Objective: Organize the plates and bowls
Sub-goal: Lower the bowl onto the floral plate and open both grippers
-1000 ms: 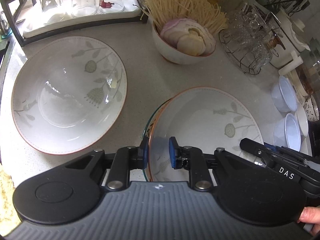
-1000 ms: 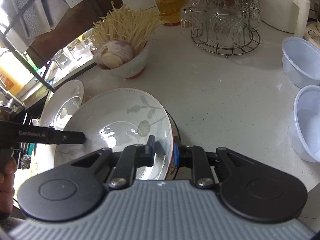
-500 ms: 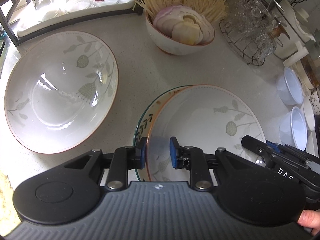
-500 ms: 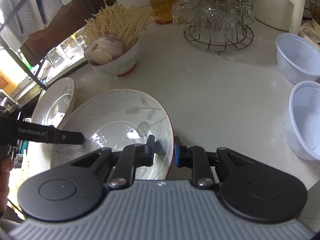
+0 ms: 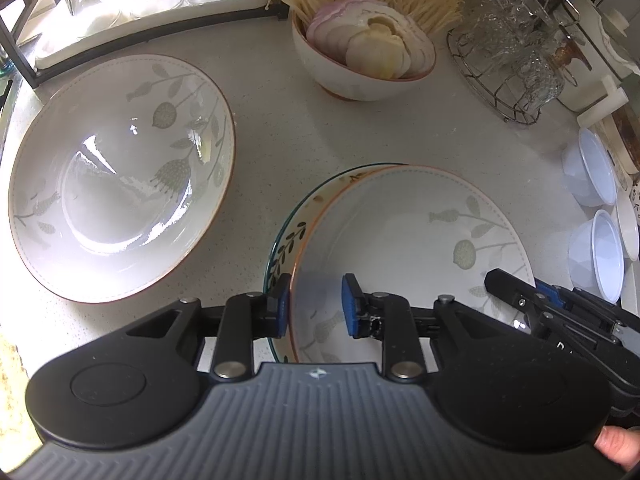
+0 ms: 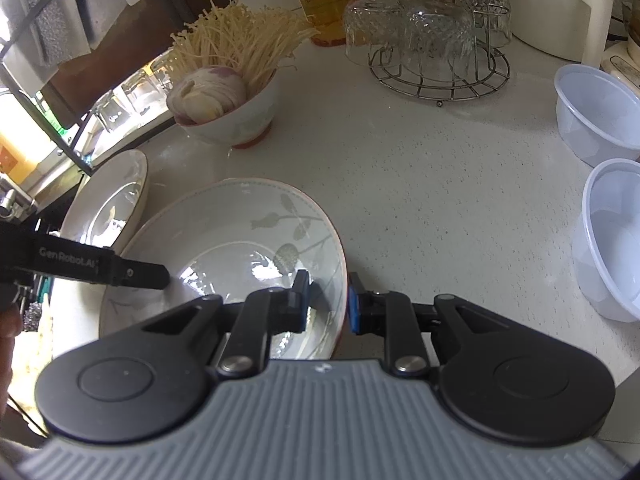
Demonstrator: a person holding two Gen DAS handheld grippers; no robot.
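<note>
On the left gripper (image 6: 132, 272) I read "GenRobot.AI"; the lettering on the right gripper (image 5: 516, 296) is cut off by my left gripper's housing. My left gripper (image 5: 314, 306) straddles the near rim of the leaf-patterned bowl (image 5: 400, 232), one pad outside, one inside with a gap, so I cannot tell if it grips. My right gripper (image 6: 326, 300) is clamped on the same bowl's (image 6: 240, 240) opposite rim. It sits nested in an olive-sprig bowl (image 5: 288, 236), mostly hidden, on the surface (image 5: 360, 132). A second leaf-patterned bowl (image 5: 120, 176) lies beside it.
</note>
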